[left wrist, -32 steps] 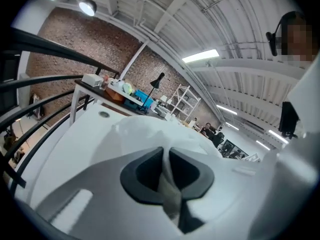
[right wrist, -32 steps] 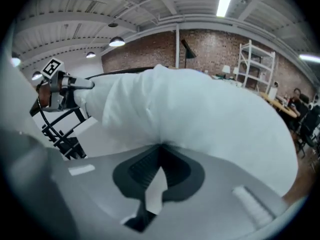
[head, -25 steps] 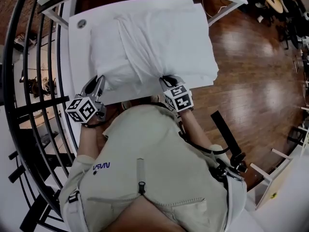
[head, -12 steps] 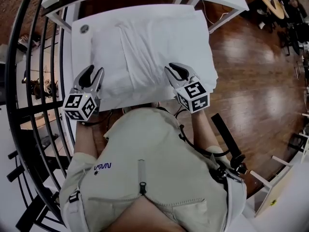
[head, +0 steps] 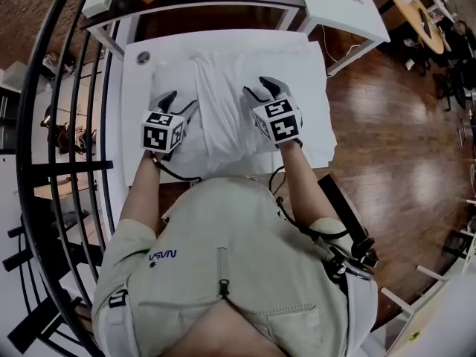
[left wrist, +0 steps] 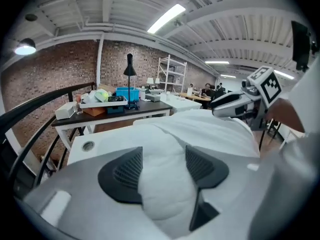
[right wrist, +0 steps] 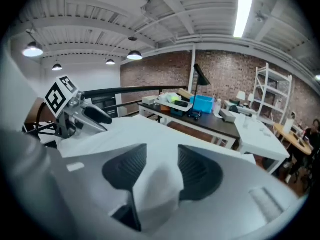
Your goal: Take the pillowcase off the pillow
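Two grippers hang over a pillow (head: 223, 129) that lies across a white table (head: 134, 88), just in front of the person working them. It is plump, and its pillowcase (head: 216, 76) is on and creased down the middle. The left gripper (head: 177, 104) is above the left half and the right gripper (head: 260, 89) above the right half, a little apart from each other. Both sets of jaws have just been opening and now stand wide. On the left, a soft white bulge of the pillow fills the gap without being squeezed by the pads. On the right, a loose peak of white cloth stands up between the jaws, and neither pad looks pressed on it. Nothing is gripped on either side, as far as I can see. The case looks like thin, limp cotton, light and a bit slippery. I expect it to bunch and slide rather than hold any shape, and the filling should squash and spring back. The sensible hold would be a pinch of cloth alone at the open end, with the other gripper holding the stuffing through the fabric. I cannot tell from here which end is open. A deep bite would catch the filling too and drag the whole pillow along.
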